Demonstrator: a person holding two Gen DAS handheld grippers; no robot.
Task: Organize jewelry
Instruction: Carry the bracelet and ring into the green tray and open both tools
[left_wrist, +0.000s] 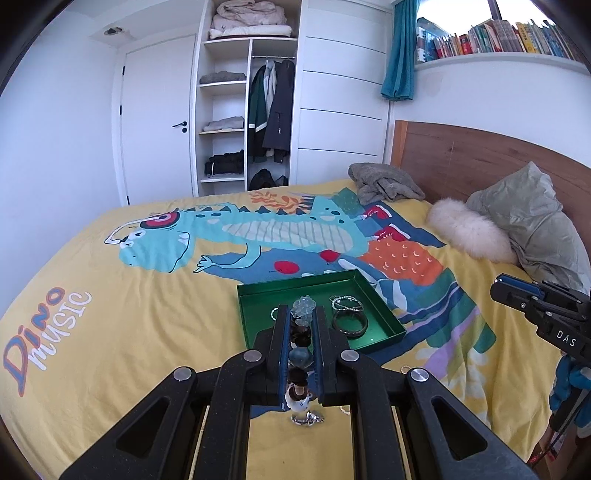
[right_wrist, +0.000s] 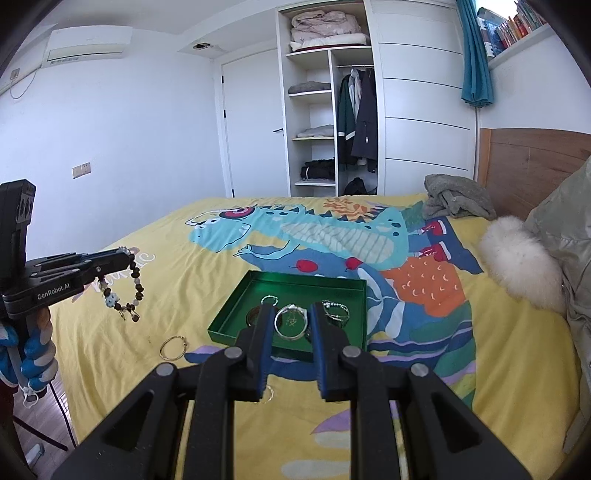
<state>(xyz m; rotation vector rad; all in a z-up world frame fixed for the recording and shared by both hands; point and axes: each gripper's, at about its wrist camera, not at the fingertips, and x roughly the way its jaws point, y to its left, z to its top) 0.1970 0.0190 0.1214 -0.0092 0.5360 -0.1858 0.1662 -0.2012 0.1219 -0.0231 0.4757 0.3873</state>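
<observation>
Left tool (left_wrist: 301, 321): clamped on beaded bracelet (left_wrist: 300, 354), beads lined up between the blue pads at lower centre of the left wrist view; in the right wrist view, at left, the same bracelet (right_wrist: 129, 288) dangling in a loop from the tool tip (right_wrist: 123, 254), above the yellow bed cover (right_wrist: 184, 258).

Right tool (right_wrist: 290, 321): lower centre, jaws partly apart, silver bangle (right_wrist: 291, 321) seen between the fingers; grip on it cannot be told.

Green tray (right_wrist: 236, 302): on bed, centre, just beyond both tools; holding rings and bracelets.

Gold hoop (right_wrist: 173, 347): on cover, left of tray.
</observation>
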